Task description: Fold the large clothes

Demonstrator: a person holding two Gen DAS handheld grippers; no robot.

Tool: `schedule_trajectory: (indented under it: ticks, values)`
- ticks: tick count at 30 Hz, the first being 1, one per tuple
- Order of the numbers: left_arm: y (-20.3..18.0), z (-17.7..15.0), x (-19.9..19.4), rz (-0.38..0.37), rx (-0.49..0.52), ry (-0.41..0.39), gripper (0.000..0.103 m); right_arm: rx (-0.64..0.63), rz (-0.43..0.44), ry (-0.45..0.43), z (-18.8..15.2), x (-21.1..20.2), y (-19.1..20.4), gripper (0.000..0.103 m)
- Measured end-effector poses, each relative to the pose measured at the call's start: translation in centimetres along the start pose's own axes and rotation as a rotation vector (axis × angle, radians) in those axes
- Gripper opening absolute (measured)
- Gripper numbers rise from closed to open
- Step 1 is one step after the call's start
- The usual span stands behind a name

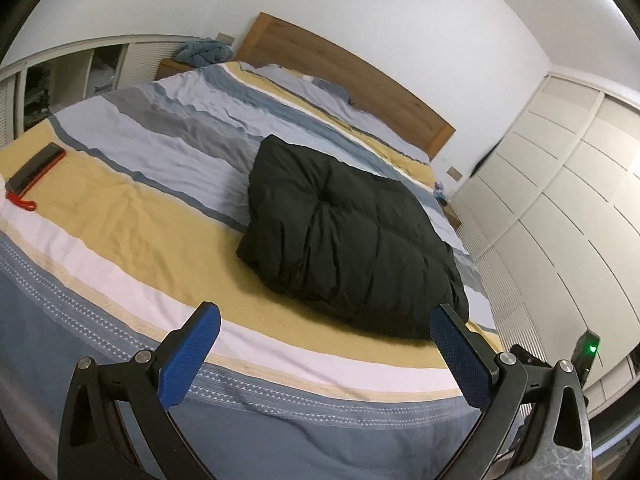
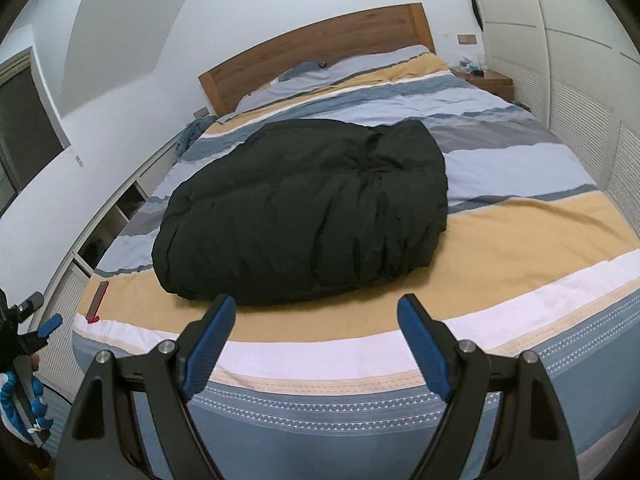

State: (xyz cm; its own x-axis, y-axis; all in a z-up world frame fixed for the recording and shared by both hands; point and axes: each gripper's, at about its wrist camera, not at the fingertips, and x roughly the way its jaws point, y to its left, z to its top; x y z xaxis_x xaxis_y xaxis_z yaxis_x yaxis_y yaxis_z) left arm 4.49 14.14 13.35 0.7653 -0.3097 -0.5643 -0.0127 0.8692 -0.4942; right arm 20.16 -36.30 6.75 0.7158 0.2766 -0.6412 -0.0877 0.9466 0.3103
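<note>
So both grippers sit off the foot edge of the bed [image 1: 120, 216], pointing down over it, and neither one touches anything. The left gripper [image 1: 324, 322] has its blue pads spread wide with only bedding showing between them. Same deal for the right gripper [image 2: 316, 312]: jaws wide apart, nothing in them.

Room-wise, the foot edge is clear along the white and yellow stripes, so there's a bare strip between the fingertips and the black padded jacket [image 2: 304, 216]. The left side of the bed, toward the low shelving, has lots of open cover, apart from a phone in a red case [image 1: 36, 172] lying near the foot-left corner. On the right side the wardrobe doors [image 1: 560, 208] run close along the bed edge, so it's tighter there. A wooden headboard [image 2: 320, 44] closes off the far end, with pillows under it.

The jacket lies folded into a puffy, roughly rectangular bundle, closer to the foot edge than the headboard and a bit right of the middle. Its surface is quilted and wrinkled, with creases running toward a pucker near the top. No sleeves stick out that I can make out.
</note>
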Motion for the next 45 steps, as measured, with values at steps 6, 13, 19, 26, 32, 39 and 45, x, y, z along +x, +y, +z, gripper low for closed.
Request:
schedule_trajectory:
  ticks: [6, 13, 19, 26, 32, 39, 45]
  values:
    - [-2.5, -1.4, 1.6, 0.078, 0.082, 0.018, 0.102, -0.051, -0.044, -0.047, -1.5, -1.4, 2.7, 0.083]
    - [-7.4, -4.9, 2.8, 0.206, 0.257, -0.036, 0.102, -0.117, -0.139, -0.122, -3.2, -3.2, 5.8, 0.083]
    - [-10.2, -6.6, 2.8, 0.246, 0.303, -0.094, 0.102, -0.162, -0.165, -0.134, -4.6, -3.4, 7.2, 0.083]
    - [-12.4, -7.5, 3.5, 0.310, 0.357, -0.131, 0.102, -0.149, -0.175, -0.141, -5.0, -2.9, 6.6, 0.083]
    - [-13.3, -8.3, 4.8, 0.337, 0.400, -0.133, 0.102, -0.145, -0.204, -0.141, -5.5, -2.5, 5.7, 0.083]
    - [-13.4, -9.2, 6.6, 0.326, 0.420, -0.096, 0.102, -0.126, -0.251, -0.128, -5.8, -2.2, 4.2, 0.083]
    - [-13.2, -9.6, 7.8, 0.318, 0.423, -0.064, 0.102, -0.115, -0.265, -0.101, -6.1, -1.4, 3.4, 0.083]
